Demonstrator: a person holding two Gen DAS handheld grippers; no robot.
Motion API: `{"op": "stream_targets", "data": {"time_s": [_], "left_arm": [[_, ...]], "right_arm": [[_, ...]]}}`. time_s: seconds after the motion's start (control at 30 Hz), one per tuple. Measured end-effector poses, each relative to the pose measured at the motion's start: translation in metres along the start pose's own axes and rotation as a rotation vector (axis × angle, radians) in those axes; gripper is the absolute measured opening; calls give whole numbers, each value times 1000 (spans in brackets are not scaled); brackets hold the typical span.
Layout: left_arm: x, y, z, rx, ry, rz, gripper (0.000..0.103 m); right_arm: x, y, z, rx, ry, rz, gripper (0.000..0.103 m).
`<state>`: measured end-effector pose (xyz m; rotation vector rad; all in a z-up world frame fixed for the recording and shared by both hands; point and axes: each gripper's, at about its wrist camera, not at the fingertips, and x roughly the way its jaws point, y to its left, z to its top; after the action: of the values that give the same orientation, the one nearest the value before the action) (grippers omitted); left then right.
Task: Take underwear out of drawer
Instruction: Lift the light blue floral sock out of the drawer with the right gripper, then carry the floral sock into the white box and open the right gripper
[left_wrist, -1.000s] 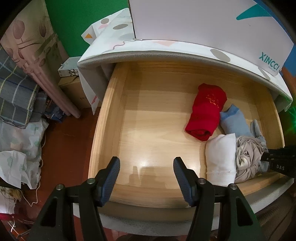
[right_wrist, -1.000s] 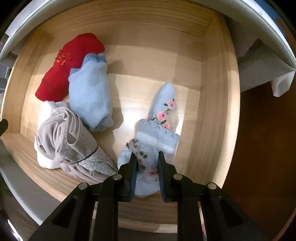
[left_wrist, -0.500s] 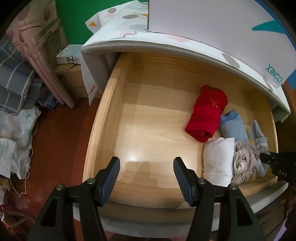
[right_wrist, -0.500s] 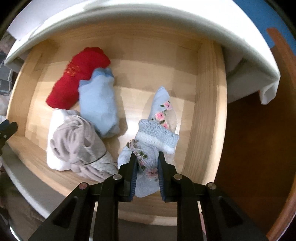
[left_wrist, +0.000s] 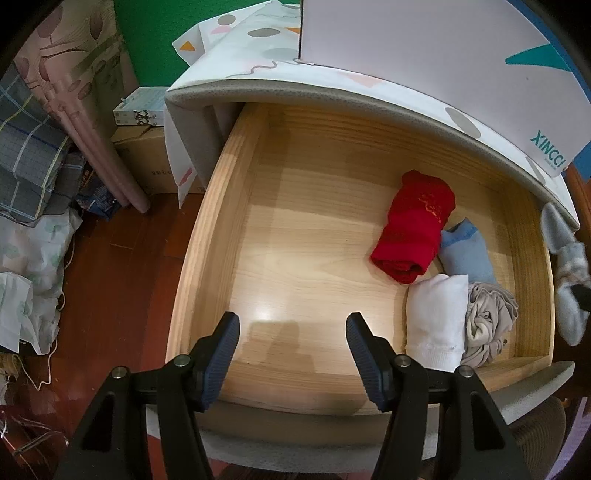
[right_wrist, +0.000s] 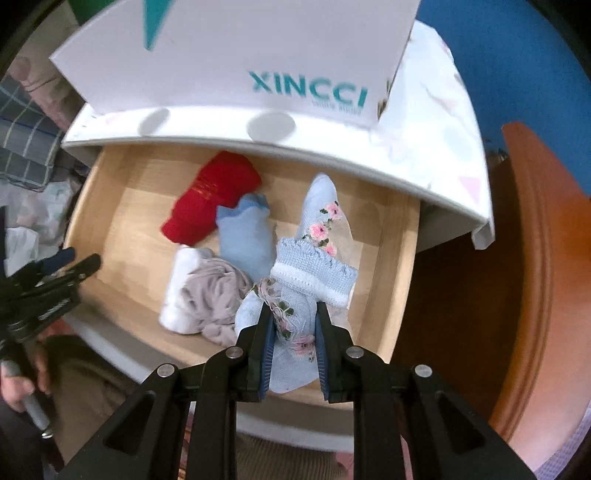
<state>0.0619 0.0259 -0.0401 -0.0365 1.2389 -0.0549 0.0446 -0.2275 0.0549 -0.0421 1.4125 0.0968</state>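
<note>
My right gripper (right_wrist: 291, 332) is shut on a light blue floral underwear piece (right_wrist: 310, 266) and holds it lifted above the right end of the open wooden drawer (right_wrist: 395, 266). The piece also shows at the right edge of the left wrist view (left_wrist: 565, 266). My left gripper (left_wrist: 291, 339) is open and empty over the drawer's front left, above bare drawer floor (left_wrist: 295, 258). In the drawer lie a red roll (left_wrist: 413, 225), a blue roll (left_wrist: 465, 251), a white roll (left_wrist: 436, 328) and a crumpled beige piece (left_wrist: 487, 317).
A white XINCCI box (right_wrist: 236, 55) stands on the patterned cabinet top (left_wrist: 258, 51) over the drawer. Cardboard boxes (left_wrist: 144, 147), folded cloth and bags (left_wrist: 29, 229) lie on the floor at the left. A wooden surface (right_wrist: 535, 258) is at the right.
My right gripper has risen and pulled back with the floral piece, which now hangs clear of the drawer floor. My left gripper has also lifted a little, still open.
</note>
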Motion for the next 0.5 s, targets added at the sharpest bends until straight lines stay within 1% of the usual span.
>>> {"op": "stream_targets", "data": {"time_s": [0.17,0.27,0.3,0.37,0.5], "left_arm": [[1,1,0,-3,5,-7,62],[1,1,0,-5,7,-6,62],[1,1,0,-5,7,-8,62],[1,0,0,-5,7,-8,62],[1,0,0,-5,8,-8,62]], "right_arm": [[-43,9,7,-37,-44,-4,18],[-71,13,5,-52,-80,-7,18],[-73,18,9,-54,-87,-7,18],[-93,20,9,-63,-115,-9,18],[-114,27,16,-77,-159,-10,18]]}}
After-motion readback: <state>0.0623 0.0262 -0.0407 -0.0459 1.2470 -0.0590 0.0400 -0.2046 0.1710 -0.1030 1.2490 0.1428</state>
